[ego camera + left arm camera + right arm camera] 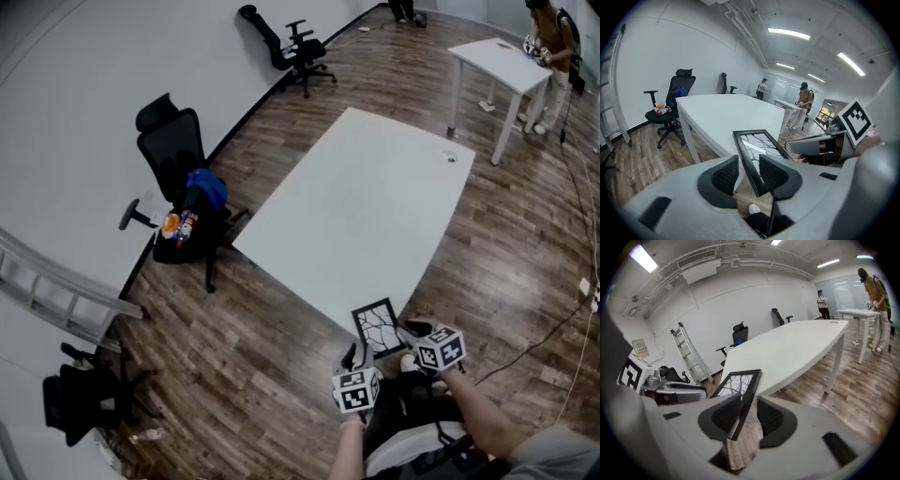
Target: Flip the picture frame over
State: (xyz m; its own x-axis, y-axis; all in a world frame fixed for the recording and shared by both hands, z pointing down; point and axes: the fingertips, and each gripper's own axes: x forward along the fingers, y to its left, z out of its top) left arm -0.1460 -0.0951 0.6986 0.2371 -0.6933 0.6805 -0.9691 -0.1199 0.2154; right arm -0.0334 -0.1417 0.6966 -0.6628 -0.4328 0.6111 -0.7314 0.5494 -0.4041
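the picture frame (pixel 377 325) lies picture-side up at the near edge of the table (pixel 375 187), and its near end seems to jut past the edge. its long axis runs away from the person. the left gripper (pixel 745 174) straddles its left rail and the right gripper (pixel 749 414) its right rail. both are equally near, their jaws apart and apparently not pressing.

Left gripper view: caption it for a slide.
Left gripper, jaws apart, straddling one edge of the black picture frame at a corner of the white table.
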